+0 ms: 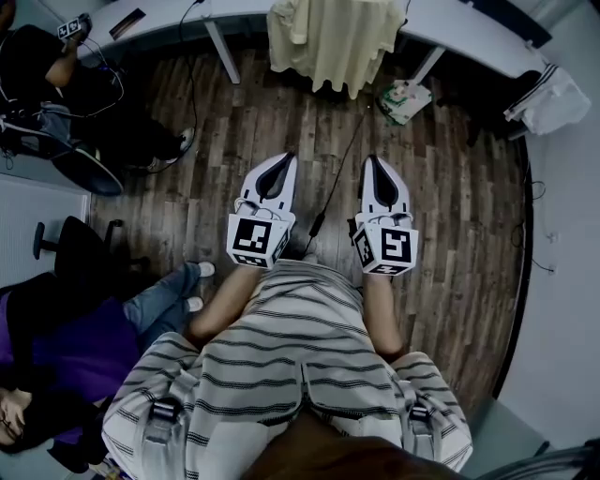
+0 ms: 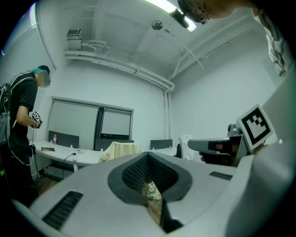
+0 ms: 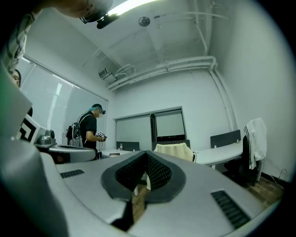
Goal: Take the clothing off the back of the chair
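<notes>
Pale yellow clothing [image 1: 335, 42] is the farthest thing from the person. It is draped over a chair back at the near edge of the long white table [image 1: 169, 23], about midway along it.

Nearest the camera is the person's own grey-and-white striped shirt [image 1: 281, 356]. Both arms reach out from it toward the table. The left claw [image 1: 284, 159] and the right claw [image 1: 368, 159] are held level, side by side and apart, well short of the table. Each claw's jaws are pressed together with nothing between them, as the left gripper view [image 2: 148, 159] and the right gripper view [image 3: 147, 155] show.

A thin black cable [image 1: 333, 183] runs across the brown wood-plank floor [image 1: 244, 122] between the claws toward the table. A green-and-white bag [image 1: 405, 98] lies on the floor just before the table, right of the clothing.

At the table's right end a white garment with dark stripes [image 1: 548, 98] hangs over another chair. At its left end stands a person in black [image 1: 37, 56] holding a marker cube.
</notes>
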`<state>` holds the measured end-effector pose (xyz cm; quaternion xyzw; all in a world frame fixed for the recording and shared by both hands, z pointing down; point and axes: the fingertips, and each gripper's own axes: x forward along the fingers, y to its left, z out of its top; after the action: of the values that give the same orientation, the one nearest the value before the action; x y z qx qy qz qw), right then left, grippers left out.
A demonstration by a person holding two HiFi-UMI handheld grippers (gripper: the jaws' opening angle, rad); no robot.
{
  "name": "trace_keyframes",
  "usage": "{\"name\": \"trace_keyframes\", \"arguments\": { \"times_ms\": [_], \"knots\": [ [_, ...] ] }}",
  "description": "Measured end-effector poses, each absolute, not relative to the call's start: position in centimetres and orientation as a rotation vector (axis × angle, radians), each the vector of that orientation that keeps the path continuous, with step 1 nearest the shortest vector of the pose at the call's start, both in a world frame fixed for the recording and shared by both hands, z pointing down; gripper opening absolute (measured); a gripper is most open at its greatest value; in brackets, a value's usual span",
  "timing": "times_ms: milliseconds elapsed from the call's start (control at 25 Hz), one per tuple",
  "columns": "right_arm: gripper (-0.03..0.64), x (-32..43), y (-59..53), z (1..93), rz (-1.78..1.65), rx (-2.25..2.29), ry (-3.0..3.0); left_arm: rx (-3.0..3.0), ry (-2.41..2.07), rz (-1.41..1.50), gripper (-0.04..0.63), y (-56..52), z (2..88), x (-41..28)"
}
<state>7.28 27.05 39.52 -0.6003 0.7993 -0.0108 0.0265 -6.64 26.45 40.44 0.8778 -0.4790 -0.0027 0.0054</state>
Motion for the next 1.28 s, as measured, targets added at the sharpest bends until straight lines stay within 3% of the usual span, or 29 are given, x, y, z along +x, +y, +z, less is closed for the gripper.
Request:
{"name": "trace_keyframes", "arguments": {
  "times_ms": [560,1280],
  "knots": [
    [0.018,7.6,26.0,40.5,-0.083,-1.799,2.472,2.694,-1.579,0.001,0.023,25.5,41.7,-7.5],
    [0.018,6.7,14.6,40.9,-0.056,-1.807,2.485,2.724,-1.533,0.011,0.023,13.9,42.5,-7.0]
  ]
}}
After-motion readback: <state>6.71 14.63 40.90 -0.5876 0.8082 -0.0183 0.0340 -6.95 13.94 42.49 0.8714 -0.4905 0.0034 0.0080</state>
